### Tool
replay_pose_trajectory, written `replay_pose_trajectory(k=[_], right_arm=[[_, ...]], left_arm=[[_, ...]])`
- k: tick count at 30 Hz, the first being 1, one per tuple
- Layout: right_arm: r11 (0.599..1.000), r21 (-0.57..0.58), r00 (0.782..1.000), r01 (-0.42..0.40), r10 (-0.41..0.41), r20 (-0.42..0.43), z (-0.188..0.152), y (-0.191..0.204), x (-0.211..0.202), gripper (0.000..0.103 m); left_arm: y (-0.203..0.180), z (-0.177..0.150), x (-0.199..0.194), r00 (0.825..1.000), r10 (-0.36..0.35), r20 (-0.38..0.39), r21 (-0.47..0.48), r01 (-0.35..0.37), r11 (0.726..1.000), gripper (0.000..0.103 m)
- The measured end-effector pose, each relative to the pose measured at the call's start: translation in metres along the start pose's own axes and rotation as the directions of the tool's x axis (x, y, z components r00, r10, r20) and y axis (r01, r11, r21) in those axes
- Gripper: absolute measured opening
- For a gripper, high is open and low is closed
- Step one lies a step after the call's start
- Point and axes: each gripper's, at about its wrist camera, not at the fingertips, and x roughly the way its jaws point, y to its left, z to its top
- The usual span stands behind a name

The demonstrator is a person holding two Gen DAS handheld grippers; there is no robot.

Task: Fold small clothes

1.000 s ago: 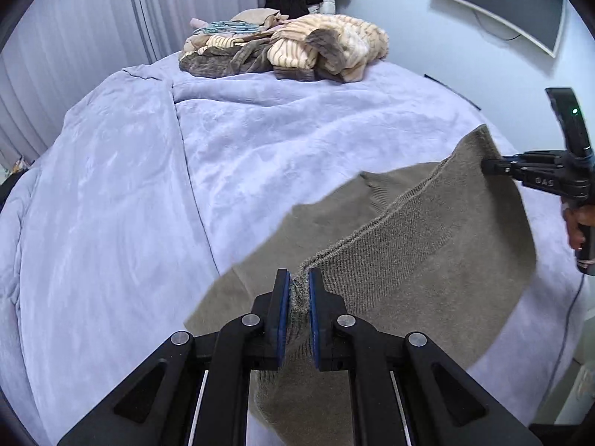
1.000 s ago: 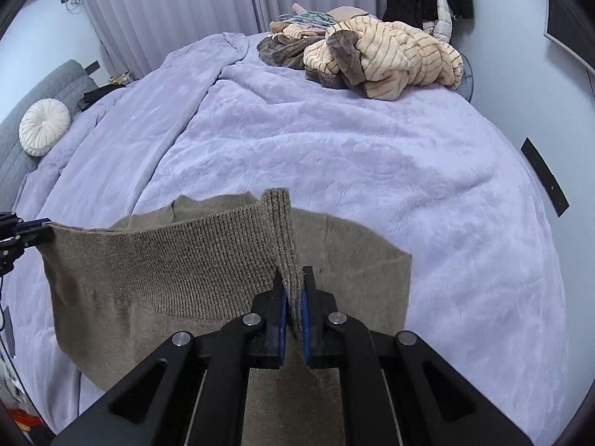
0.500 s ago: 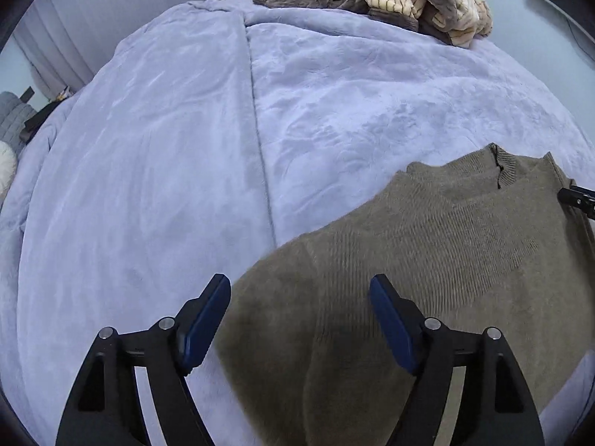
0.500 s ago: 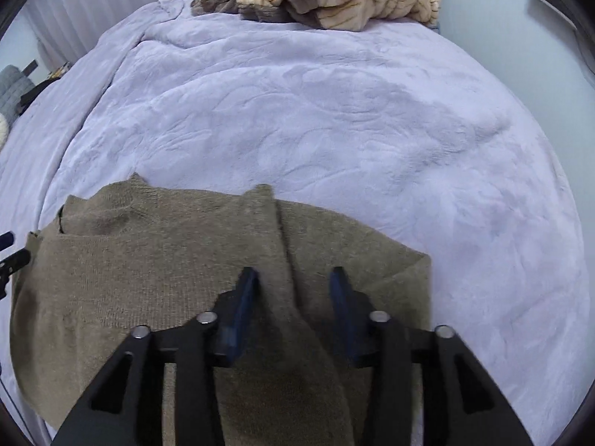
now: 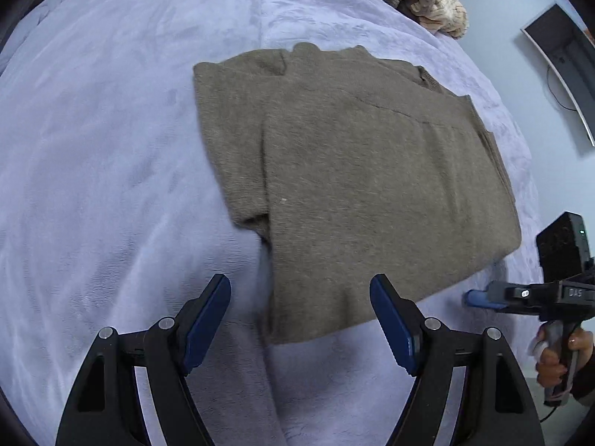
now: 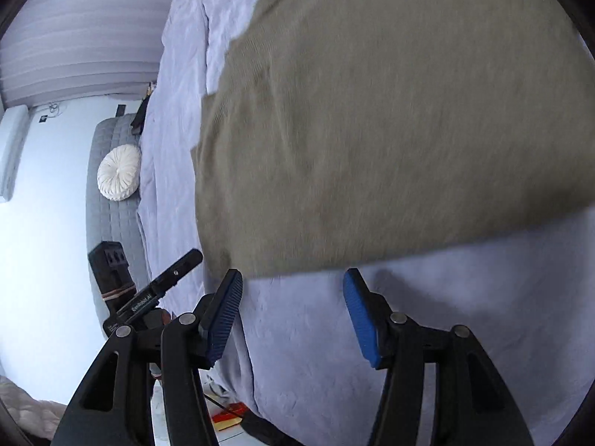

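With the left gripper [image 5: 300, 314] and right gripper [image 6: 292, 310] both spread wide and empty, the olive sweater [image 5: 357, 186] lies folded on the bed [image 5: 104, 171] near its front edge (pile of clothes [image 5: 420, 0] at the far edge); re-grip matched corners so edges align.

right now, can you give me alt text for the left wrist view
A folded olive-brown knit sweater lies flat on a lavender plush blanket, just beyond the open left gripper. The right gripper pokes in from the right edge, and a heap of striped clothes sits at the far end.
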Motion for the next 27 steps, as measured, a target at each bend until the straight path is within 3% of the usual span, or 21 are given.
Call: replay_pose_trajectory(k=[3,5,6,7,8,9,11,13,19,22,25,27], right_arm=[[0.996,0.071,0.998,-0.056,0.054,0.028,-0.001,0.001,0.035,0.06],[0.99,0.108,0.993,-0.091,0.083,0.08,0.006,0.005,0.047,0.06],[0.987,0.124,0.991,-0.099,0.087,0.097,0.006,0.005,0.05,0.06],[0.984,0.145,0.99,-0.101,0.085,0.111,0.011,0.007,0.055,0.049],[0.982,0.159,0.989,-0.102,0.083,0.121,0.015,0.009,0.057,0.015],[0.98,0.167,0.989,-0.105,0.084,0.125,0.02,0.013,0.056,0.013],[0.986,0.111,0.984,-0.128,0.112,0.14,0.023,0.028,0.046,0.012],[0.995,0.035,0.986,-0.094,0.088,0.138,0.019,0.04,0.036,0.012],[0.995,0.051,0.995,0.081,-0.083,0.049,0.008,0.011,0.063,0.01],[0.995,0.048,0.995,0.088,-0.09,0.049,0.009,0.011,0.065,0.009],[0.99,-0.025,0.99,0.142,-0.143,-0.011,0.006,0.022,0.058,0.009],[0.983,-0.093,0.986,0.16,-0.164,-0.037,0.002,0.035,0.044,0.014]], left_arm=[[-0.007,-0.003,0.01,0.999,-0.031,0.008,0.026,0.031,0.999,0.078],[-0.002,0.0,0.018,0.997,-0.071,-0.005,-0.007,0.07,0.997,0.049],[0.002,0.001,0.024,0.995,-0.089,-0.035,-0.032,0.088,0.996,0.024],[0.004,0.002,0.028,0.996,-0.077,-0.051,-0.046,0.075,0.996,0.012],[0.006,0.003,0.025,0.995,-0.086,-0.05,-0.045,0.084,0.995,0.012],[0.004,0.004,0.019,0.994,-0.108,-0.036,-0.046,0.106,0.993,0.01],[-0.001,0.003,-0.001,0.992,-0.128,0.014,-0.025,0.128,0.991,0.01],[-0.004,0.001,-0.011,0.992,-0.123,0.035,-0.011,0.123,0.992,0.01],[0.015,-0.024,0.037,0.996,0.006,-0.086,0.0,-0.007,1.0,0.01],[0.016,-0.031,0.03,0.997,0.008,-0.075,0.002,-0.008,1.0,0.01],[0.013,-0.033,0.018,0.996,0.043,-0.077,0.008,-0.042,0.999,0.01],[0.011,-0.032,0.002,0.997,0.066,-0.05,0.013,-0.065,0.998,0.01]])
